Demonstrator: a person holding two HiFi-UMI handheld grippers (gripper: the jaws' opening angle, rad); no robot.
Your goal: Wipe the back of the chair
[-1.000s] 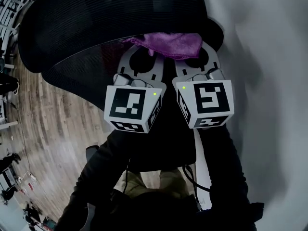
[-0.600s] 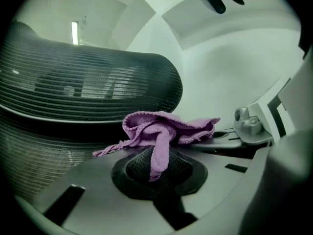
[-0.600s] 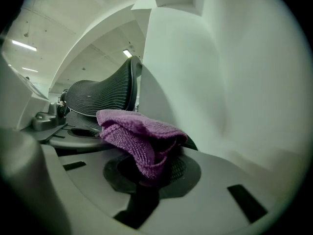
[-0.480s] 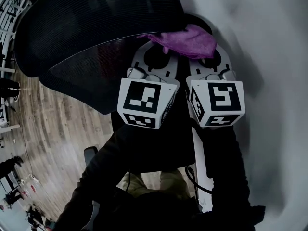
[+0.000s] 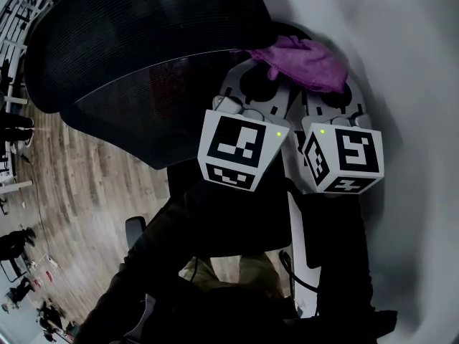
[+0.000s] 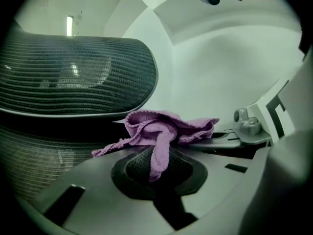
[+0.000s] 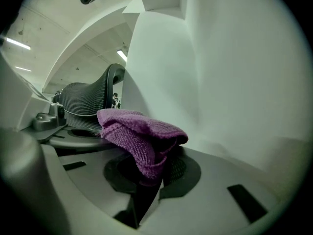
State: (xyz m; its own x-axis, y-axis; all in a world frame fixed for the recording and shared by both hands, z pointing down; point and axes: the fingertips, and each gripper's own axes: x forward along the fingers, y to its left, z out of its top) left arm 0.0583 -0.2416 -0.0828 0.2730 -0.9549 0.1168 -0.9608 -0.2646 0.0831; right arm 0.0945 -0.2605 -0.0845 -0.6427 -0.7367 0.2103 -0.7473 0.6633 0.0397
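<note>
A crumpled purple microfibre cloth (image 5: 301, 59) is sitting in the upper right of the head view, at the right-hand edge of the black mesh chair back (image 5: 143, 41), close to the white wall (image 5: 409, 70). The left gripper (image 5: 252, 77) and right gripper (image 5: 326, 88) are lying side by side just below it, their marker cubes (image 5: 240, 149) nearly touching. In the left gripper view, the jaws are clenching a hanging fold of the cloth (image 6: 161, 129) beside the curved mesh (image 6: 73, 77). In the right gripper view, the jaws are likewise pinching the bunched cloth (image 7: 139, 131). Wooden flooring (image 5: 79, 192) is showing at lower left.
</note>
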